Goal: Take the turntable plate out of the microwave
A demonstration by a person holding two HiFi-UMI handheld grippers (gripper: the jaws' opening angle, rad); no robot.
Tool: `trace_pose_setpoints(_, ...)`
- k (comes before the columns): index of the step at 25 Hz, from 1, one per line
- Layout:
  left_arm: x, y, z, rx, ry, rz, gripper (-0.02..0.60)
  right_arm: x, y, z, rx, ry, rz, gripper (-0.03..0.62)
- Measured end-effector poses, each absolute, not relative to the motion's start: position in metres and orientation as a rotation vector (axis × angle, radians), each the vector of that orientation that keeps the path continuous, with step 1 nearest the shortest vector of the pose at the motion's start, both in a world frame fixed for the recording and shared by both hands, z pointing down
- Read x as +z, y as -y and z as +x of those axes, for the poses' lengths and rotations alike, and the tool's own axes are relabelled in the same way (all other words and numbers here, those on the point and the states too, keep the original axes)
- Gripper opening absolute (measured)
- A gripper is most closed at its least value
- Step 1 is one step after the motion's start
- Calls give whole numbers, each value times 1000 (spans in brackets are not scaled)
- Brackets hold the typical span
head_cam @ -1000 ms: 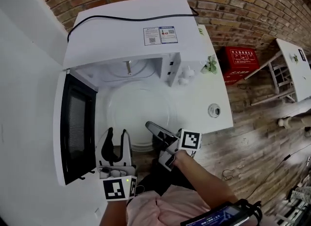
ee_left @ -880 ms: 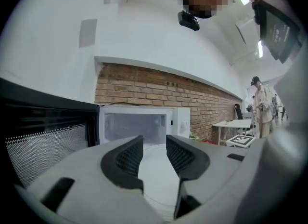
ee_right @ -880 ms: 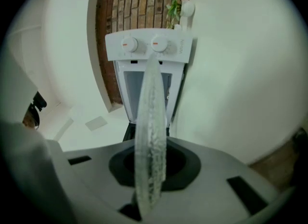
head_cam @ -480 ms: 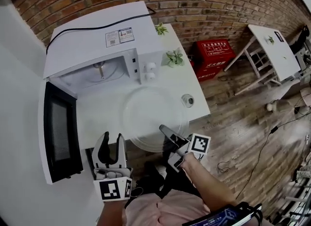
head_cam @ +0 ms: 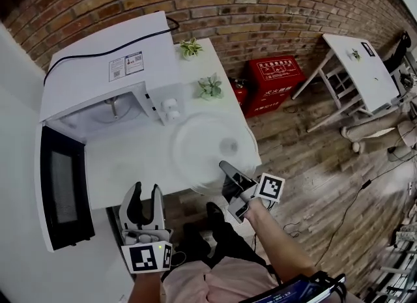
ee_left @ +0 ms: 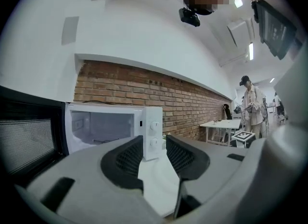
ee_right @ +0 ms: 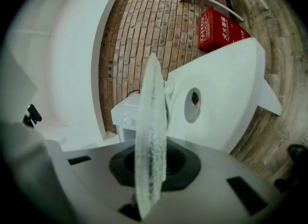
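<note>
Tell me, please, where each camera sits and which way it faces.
Head view: on the person's head, looking steeply down at the microwave, left tongs, right tongs and right forearm.
Left gripper view: on the left tongs, looking level past its open, empty jaws.
Right gripper view: on the right tongs, shut on the turntable plate, seen edge-on.
Shared: all show the microwave.

A brick wall [head_cam: 273, 8] stands behind a red box [head_cam: 271, 79] and a white side table [head_cam: 355, 66] on wood flooring [head_cam: 326, 178].

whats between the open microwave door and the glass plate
Only bare white tabletop, in the head view, from the microwave door to the glass turntable plate clamped in the right gripper.
</note>
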State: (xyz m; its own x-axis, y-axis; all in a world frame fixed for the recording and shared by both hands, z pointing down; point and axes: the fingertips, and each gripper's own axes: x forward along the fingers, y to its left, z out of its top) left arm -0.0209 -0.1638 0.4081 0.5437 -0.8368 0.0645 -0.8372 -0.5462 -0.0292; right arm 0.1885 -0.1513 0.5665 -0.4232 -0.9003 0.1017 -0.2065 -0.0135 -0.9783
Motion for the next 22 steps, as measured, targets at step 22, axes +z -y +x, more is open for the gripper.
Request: trace_pose_setpoints(22, 412, 174, -8, 173, 1622, 2676, 158, 580, 185, 216, -1583, -1614, -1096, 29)
